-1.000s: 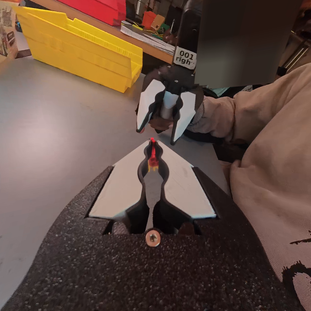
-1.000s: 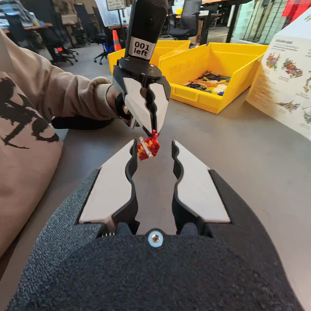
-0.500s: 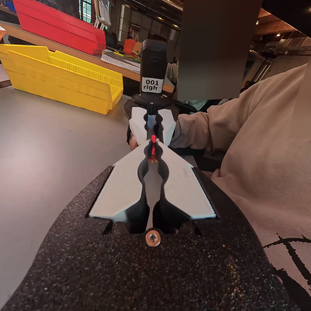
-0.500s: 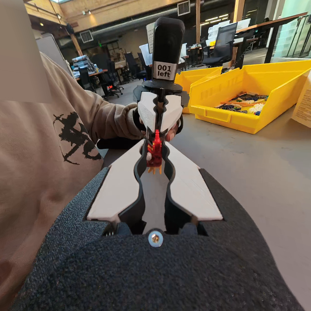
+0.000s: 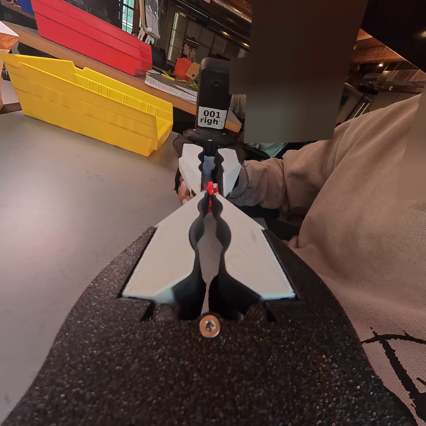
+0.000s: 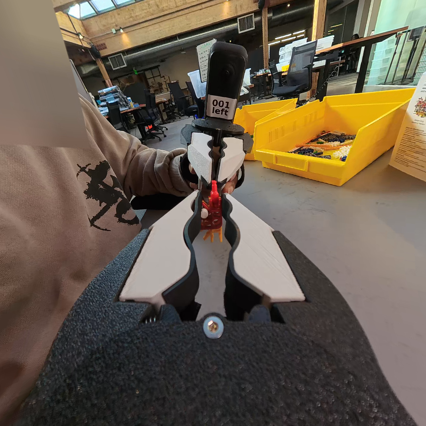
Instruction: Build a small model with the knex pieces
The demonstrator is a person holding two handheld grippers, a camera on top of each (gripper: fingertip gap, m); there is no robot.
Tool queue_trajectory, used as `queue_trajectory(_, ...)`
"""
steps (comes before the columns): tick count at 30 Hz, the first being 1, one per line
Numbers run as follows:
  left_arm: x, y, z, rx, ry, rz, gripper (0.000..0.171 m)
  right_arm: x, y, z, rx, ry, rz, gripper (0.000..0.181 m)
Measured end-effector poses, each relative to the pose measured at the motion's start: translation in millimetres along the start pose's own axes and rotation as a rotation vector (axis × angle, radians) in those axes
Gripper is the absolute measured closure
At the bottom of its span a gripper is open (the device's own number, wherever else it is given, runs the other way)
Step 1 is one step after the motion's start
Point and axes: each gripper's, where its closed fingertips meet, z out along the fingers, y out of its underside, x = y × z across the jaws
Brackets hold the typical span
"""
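Observation:
A small red-and-orange construction-toy assembly (image 6: 212,215) with a white peg is held above the grey table (image 6: 322,230). My right gripper (image 6: 211,196) is shut on its red body, and orange prongs hang below the jaws. My left gripper (image 5: 210,195) is shut on the thin red end (image 5: 210,186) of the same assembly. The two grippers face each other tip to tip, and in the right wrist view the left gripper's fingers (image 6: 200,159) stand just beyond the toy. Most of the assembly is hidden in the left wrist view.
A yellow bin (image 6: 299,161) with several loose toy pieces stands at the right, with a second yellow bin (image 6: 260,113) behind it. A printed sheet (image 6: 410,138) stands at the far right. A red bin (image 5: 92,39) sits on a wooden desk behind a yellow bin (image 5: 92,110). A person's beige sleeves are close. Less than 4 cm separates the two grippers' tips.
A second ago my right gripper was open around the toy that the left one held. It has shut on it. Both grippers have tilted up to level, facing each other.

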Motion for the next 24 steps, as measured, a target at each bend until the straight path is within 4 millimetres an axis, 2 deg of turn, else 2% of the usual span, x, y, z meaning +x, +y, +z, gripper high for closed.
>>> queue_trajectory(1, -1, -3, -3, 0.022, -0.004, -0.009, 0.171, 1, 0, -1, -0.001, 0.000, 0.003, 0.168)
queue_trajectory(2, -6, -15, -16, 0.092, -0.016, -0.034, 0.171, 8, -6, -11, 0.036, 0.030, 0.014, 0.168)
queue_trajectory(3, -14, -23, -35, 0.141, -0.046, -0.048, 0.171, 20, -17, -31, 0.106, 0.068, 0.062, 0.168)
queue_trajectory(4, -20, -19, -44, 0.117, -0.091, -0.015, 0.171, 26, -20, -43, 0.121, 0.095, 0.057, 0.169)
queue_trajectory(5, -22, -11, -41, 0.069, -0.118, 0.015, 0.171, 23, -17, -39, 0.079, 0.108, 0.003, 0.168)
queue_trajectory(7, -17, -8, -26, 0.054, -0.085, -0.004, 0.171, 10, -15, -16, 0.061, 0.060, -0.017, 0.168)
queue_trajectory(9, -19, -9, -18, 0.046, -0.098, 0.013, 0.171, 12, -8, -7, 0.008, 0.062, -0.041, 0.168)
queue_trajectory(11, -17, -9, -13, 0.048, -0.098, 0.034, 0.162, 14, -3, -4, -0.014, 0.064, -0.034, 0.168)
queue_trajectory(14, -13, -5, -6, 0.027, -0.101, 0.062, 0.160, 8, 6, 5, -0.049, 0.057, -0.047, 0.168)
queue_trajectory(17, -7, -6, -5, 0.024, -0.076, 0.075, 0.169, 8, 5, 6, -0.047, 0.063, -0.050, 0.168)
queue_trajectory(21, -3, -2, -2, -0.003, -0.065, 0.094, 0.164, 6, 4, 8, -0.048, 0.067, -0.054, 0.168)
queue_trajectory(24, -3, -2, -1, -0.006, -0.077, 0.106, 0.168, 5, 2, 7, -0.045, 0.066, -0.065, 0.168)
